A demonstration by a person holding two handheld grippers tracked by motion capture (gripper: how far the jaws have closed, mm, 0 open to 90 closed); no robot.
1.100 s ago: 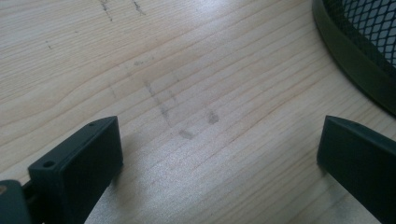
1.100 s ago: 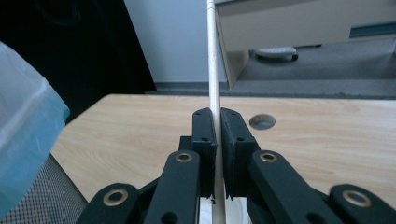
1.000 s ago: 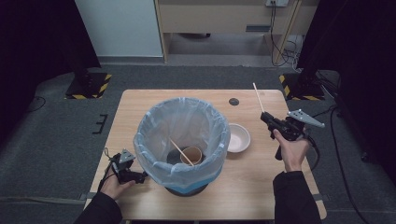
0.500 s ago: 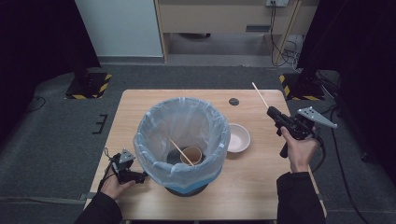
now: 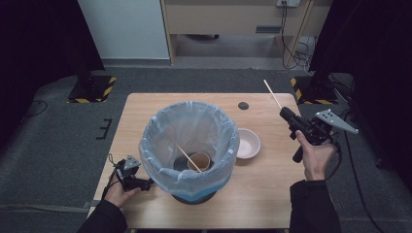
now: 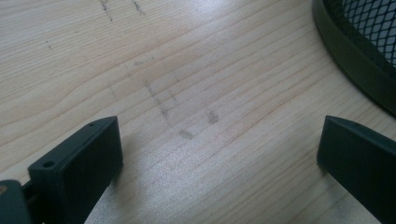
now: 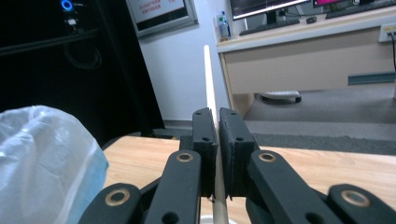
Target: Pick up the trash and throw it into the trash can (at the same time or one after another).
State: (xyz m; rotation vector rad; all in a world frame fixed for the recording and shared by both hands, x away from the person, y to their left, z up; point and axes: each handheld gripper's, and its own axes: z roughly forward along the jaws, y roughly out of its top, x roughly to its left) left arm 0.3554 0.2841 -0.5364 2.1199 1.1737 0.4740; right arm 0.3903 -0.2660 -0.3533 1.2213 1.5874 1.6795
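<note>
My right gripper [image 5: 285, 113] hangs above the table's right side, shut on a thin wooden chopstick [image 5: 272, 94] that sticks up and away from its tip. In the right gripper view the chopstick [image 7: 210, 84] rises upright from between the closed pads of the gripper [image 7: 218, 122]. A mesh bin [image 5: 190, 145] lined with a pale plastic bag stands mid-table, with another chopstick [image 5: 188, 158] and a brown paper cup [image 5: 199, 160] inside. My left gripper [image 5: 146, 184] rests low at the bin's left foot. Its jaws stand wide apart over bare wood, the gripper [image 6: 219, 144] holding nothing.
A white bowl [image 5: 248, 143] sits just right of the bin. A small dark disc [image 5: 243, 106] lies near the table's far edge. The bin's dark base rim [image 6: 355, 60] curves close to the left gripper. Beyond the wooden table [image 5: 145, 109] is grey floor.
My right hand has lifted the chopstick and drifted right, away from the bin. The left hand has stayed put.
</note>
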